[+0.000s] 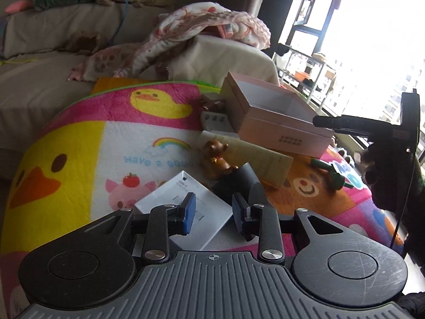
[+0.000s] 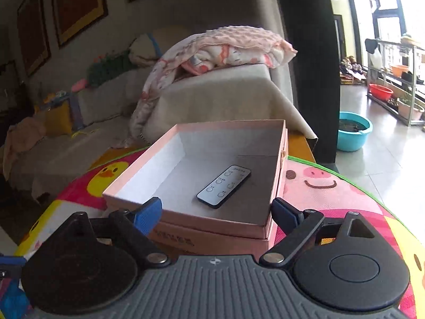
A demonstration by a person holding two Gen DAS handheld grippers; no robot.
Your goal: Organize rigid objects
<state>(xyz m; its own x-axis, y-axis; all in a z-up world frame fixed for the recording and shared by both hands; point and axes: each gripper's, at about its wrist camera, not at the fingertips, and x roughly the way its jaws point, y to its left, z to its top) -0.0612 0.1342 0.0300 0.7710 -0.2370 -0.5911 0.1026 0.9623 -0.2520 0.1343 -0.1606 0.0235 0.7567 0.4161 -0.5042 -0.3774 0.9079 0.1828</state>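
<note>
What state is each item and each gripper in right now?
Pink box: open, lid off, upright.
Remote: lying flat inside the pink box, face up.
White box: flat on the blanket, closed.
Bear figurine: tipped on its side, outside the box.
Cream tube: lying down on the blanket.
Left gripper: fingers partly open, holding nothing.
Right gripper: fingers wide open, empty.
</note>
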